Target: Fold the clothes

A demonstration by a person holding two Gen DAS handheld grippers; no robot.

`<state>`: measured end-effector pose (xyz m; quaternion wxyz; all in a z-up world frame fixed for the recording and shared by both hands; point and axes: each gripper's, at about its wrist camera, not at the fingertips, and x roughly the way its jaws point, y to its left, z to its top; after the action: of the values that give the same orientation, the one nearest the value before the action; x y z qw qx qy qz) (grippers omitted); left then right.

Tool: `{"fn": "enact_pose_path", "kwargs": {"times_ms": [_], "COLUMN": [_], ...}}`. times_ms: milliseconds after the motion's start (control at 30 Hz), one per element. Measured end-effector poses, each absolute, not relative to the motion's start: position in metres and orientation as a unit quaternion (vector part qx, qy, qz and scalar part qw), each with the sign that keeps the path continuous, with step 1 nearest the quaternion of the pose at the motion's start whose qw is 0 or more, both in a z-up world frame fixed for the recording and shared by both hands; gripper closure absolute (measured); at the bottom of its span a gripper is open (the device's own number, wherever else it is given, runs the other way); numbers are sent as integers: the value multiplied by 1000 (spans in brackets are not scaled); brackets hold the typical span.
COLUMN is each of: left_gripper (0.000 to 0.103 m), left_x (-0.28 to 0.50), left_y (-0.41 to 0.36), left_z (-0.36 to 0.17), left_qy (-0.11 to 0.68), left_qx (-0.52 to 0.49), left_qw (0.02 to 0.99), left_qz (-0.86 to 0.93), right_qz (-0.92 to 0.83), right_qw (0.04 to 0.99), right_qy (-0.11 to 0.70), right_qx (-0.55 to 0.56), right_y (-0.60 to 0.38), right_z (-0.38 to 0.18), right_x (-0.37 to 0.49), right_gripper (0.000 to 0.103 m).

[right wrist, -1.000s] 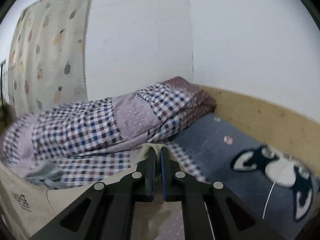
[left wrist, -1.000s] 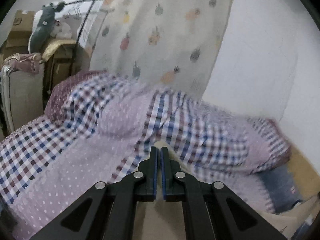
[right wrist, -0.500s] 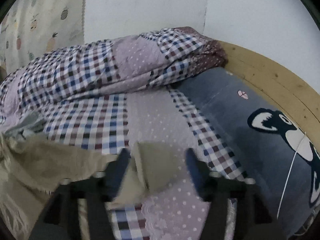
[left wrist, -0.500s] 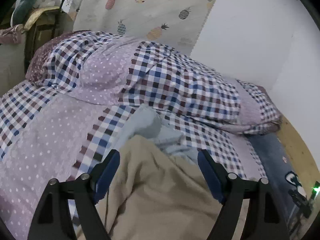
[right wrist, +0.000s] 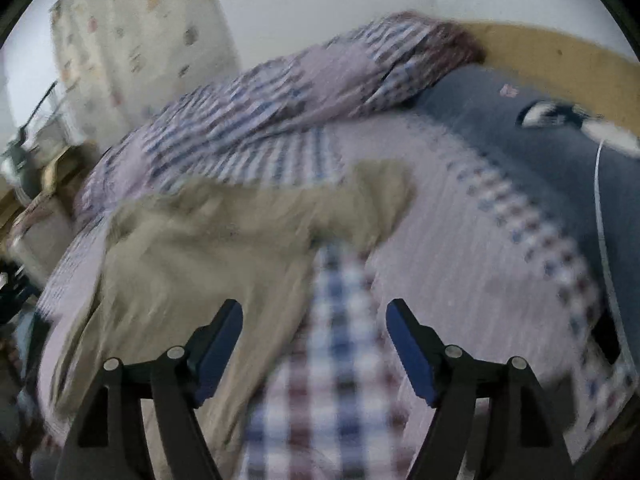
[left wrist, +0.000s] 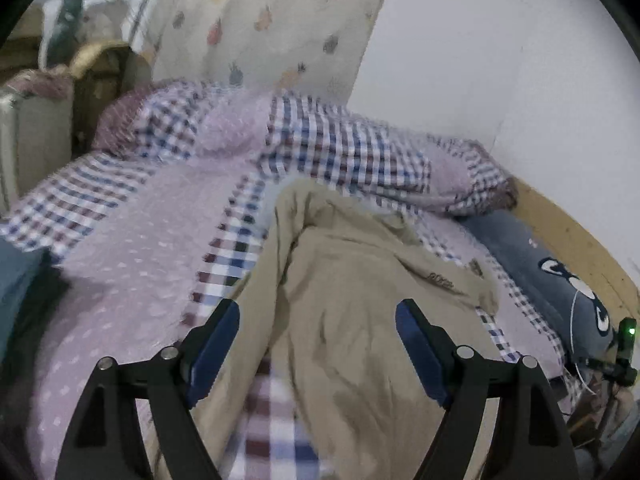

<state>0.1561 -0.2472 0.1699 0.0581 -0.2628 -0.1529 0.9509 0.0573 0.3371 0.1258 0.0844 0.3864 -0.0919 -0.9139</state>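
checked bedspread [left wrist: 132, 248] under beige garment [left wrist: 340, 300], wall [left wrist: 500, 60] behind.

Before me lies a bed with a lilac dotted and checked sheet [left wrist: 132, 248], a rumpled checked quilt [left wrist: 340, 152] against the white wall [left wrist: 500, 60], a navy cartoon pillow [right wrist: 520, 128] by the wooden headboard [left wrist: 580, 240], and a pineapple-print curtain [left wrist: 280, 20].

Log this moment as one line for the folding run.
task: fold clothes | left gripper: open, empty | right gripper: open, empty | beige garment: lying rumpled on checked bedspread, unfolded
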Motion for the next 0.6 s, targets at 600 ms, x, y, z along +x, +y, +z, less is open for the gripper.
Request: {"fn": "enact_pose_path", "kwargs": {"times_ms": [600], "left_gripper": [14], "left_x": [406], "left_y": [-301], "left_z": [281], "left_qy": [-249], "left_qx": [-85], "left_qw": [66], "left_qz": [963], "right_qz": [-882], "right_qw": [267], "right_qy": [36], "right_qx": [386], "right_y": [255], "right_z": [133], "right_x": [246], "right_gripper": [25]}}
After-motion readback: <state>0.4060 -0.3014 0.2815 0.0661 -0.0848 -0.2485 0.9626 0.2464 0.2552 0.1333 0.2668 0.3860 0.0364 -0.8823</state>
